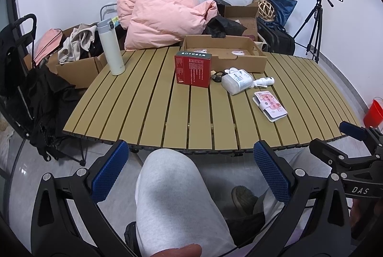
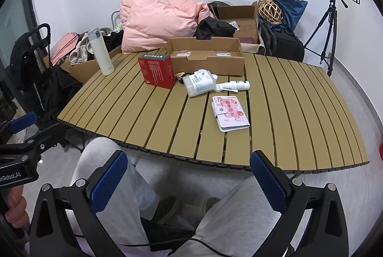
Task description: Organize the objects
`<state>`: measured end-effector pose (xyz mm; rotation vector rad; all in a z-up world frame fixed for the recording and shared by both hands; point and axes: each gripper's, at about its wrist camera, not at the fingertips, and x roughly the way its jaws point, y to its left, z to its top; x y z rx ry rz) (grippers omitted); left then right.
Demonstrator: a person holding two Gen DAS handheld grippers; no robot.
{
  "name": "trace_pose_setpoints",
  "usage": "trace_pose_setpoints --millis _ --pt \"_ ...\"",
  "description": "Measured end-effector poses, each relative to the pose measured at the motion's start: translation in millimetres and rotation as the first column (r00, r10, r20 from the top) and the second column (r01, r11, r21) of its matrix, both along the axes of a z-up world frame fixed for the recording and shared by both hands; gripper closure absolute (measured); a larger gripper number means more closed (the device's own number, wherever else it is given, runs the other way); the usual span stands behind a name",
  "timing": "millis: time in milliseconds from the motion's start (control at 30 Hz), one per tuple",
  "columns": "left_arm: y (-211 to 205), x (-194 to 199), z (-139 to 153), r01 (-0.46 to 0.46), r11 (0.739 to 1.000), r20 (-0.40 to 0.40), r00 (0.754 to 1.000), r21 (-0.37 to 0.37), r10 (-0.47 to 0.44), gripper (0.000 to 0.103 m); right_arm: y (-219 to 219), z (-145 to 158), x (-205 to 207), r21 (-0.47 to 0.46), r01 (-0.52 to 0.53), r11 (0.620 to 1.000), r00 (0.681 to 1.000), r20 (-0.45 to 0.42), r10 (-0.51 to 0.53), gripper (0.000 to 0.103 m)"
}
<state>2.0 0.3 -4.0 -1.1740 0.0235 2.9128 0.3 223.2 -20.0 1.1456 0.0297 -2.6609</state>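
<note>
Left gripper (image 1: 191,166) and right gripper (image 2: 189,175) held low before the slatted table (image 2: 299,113), fingers spread wide, grasping nothing. At twelve o'clock: red box (image 2: 158,71), white bottle (image 2: 199,83), spray bottle (image 2: 235,85), cardboard tray (image 2: 208,58). Nearer, at one o'clock, a notebook (image 2: 231,113). At eleven o'clock, upright flask (image 2: 100,52). Grey-trousered knees below.

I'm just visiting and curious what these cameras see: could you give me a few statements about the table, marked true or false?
1. The tall white thermos flask stands upright. True.
2. The dark red cardboard box lies inside the shallow brown cardboard tray. False: it stands on the slatted tan table, in front of the tray.
3. The left gripper holds the pink-patterned wallet. False: both the left gripper and the right gripper are open and empty.
4. The small white spray bottle lies on its side. True.
</note>
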Motion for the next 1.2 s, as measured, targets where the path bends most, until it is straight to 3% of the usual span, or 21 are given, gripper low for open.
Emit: trace_pose_setpoints --millis 300,633,800,867,900,967,1033,1100,1200 --pt "2 -8 -9 -0.002 1.0 0.028 1.0 -0.001 0.002 0.0 -1 -5 -3 -0.013 -0.007 1.0 1.0 -0.006 0.007 0.0" --pt "1 -36 -33 0.028 0.997 0.102 0.994 0.075 -0.036 0.0 2 -31 -18 -0.029 0.001 1.0 1.0 0.003 -0.001 0.0" --pt "-18 -69 -43 -0.011 0.995 0.07 0.998 0.101 0.004 0.0 6 -57 -46 -0.085 -0.037 0.996 0.995 0.095 0.045 0.0" --pt "-33 -90 -48 -0.034 0.992 0.096 0.995 0.119 0.022 0.0 7 -54 -55 -0.071 -0.017 0.997 0.999 0.04 0.02 0.0" --pt "-41 -100 -49 -0.04 0.99 0.089 0.996 0.134 0.028 0.0 8 -49 -63 -0.076 0.0 0.997 1.0 -0.027 -0.002 0.0" --pt "-53 -123 -52 -0.072 0.992 0.093 0.994 0.103 0.063 0.0 9 -42 -76 -0.121 -0.012 0.993 0.994 -0.108 -0.002 0.0" --pt "-62 -150 -57 -0.089 0.994 0.091 0.992 0.068 0.083 0.0 1 -39 -102 -0.151 -0.086 0.985 0.99 -0.121 0.068 0.0" --pt "-70 -176 -63 -0.067 0.994 0.072 0.996 0.087 0.061 0.001 -20 -37 -136 -0.097 -0.164 0.982 0.983 -0.094 0.155 0.0" --pt "-77 -215 -77 -0.034 0.995 0.046 0.999 0.094 0.03 0.002 -61 -34 -194 -0.04 -0.249 0.968 0.955 -0.178 0.238 0.0"
